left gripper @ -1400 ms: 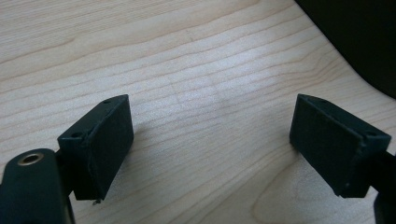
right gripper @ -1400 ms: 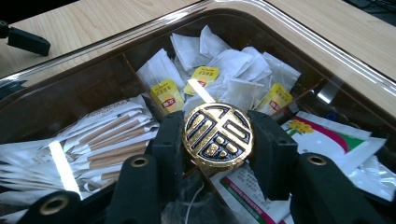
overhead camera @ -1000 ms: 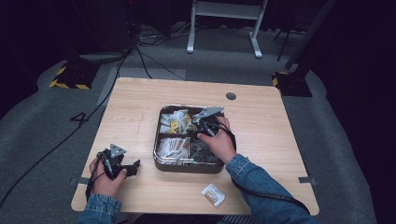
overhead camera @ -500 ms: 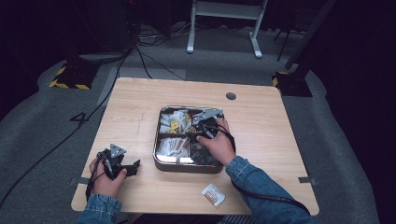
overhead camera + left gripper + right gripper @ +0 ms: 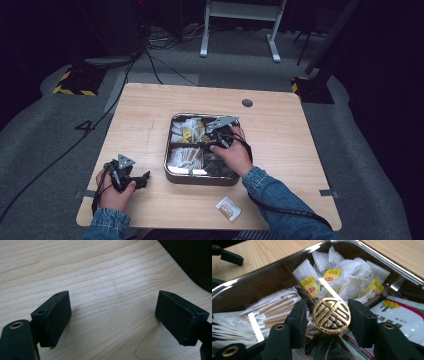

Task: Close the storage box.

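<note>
A person sits at a light wooden table with a two-jaw gripper in each hand. The right gripper hangs over the middle of a metal tray that stands at the centre of the table, and its jaws pinch a round gold and black medallion from both sides, one black pad touching each edge. The medallion is held just above the tray's inner dividers, with its patterned face turned toward the right gripper view's camera.

The tray is split into compartments. In the right gripper view, the one beyond the medallion holds white tea bags with yellow tags. The one to its left holds a stack of long paper sachets, and to the right lie white packets printed with yellow flowers. The right hand rests over the near right part of the tray in the high view.

The left gripper rests on the table near its near left corner, well apart from the tray, held by the left hand. Its jaws are spread wide over bare wood with nothing between them. A small white packet lies alone on the table near the near edge, just beside the right sleeve.
</note>
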`<state>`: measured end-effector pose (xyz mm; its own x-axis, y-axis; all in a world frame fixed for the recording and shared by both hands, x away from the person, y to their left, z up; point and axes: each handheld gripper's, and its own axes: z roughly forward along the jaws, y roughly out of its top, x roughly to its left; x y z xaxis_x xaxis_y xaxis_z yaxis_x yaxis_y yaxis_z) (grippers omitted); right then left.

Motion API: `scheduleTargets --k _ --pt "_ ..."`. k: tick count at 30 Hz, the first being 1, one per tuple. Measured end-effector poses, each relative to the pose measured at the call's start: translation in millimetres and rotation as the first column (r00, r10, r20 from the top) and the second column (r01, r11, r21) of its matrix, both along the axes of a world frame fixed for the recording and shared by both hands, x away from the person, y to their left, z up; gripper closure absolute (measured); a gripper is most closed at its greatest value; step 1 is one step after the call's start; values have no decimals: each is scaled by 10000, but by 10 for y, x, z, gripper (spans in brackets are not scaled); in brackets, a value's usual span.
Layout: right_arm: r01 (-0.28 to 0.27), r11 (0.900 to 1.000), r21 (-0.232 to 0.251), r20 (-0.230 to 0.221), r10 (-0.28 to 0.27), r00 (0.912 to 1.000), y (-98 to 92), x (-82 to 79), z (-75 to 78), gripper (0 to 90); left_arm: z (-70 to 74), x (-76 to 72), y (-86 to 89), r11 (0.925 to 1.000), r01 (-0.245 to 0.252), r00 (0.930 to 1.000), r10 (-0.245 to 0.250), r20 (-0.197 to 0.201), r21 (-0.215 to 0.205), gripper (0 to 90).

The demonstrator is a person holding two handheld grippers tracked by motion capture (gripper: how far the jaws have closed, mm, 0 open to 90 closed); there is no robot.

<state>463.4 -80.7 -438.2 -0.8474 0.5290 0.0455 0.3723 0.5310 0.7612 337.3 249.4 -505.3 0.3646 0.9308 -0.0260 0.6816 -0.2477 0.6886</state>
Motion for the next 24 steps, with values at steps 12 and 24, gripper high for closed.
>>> scheduleTargets --k 12,24 --pt "52 9975 701 359 -77 9993 -100 -37 173 376 0 0 0 10000 -1 10000 1 -1 -1 139" --pt "-92 9941 1076 623 25 9981 -357 -152 487 354 0 -6 -4 10000 14 10000 -14 33 22 143"
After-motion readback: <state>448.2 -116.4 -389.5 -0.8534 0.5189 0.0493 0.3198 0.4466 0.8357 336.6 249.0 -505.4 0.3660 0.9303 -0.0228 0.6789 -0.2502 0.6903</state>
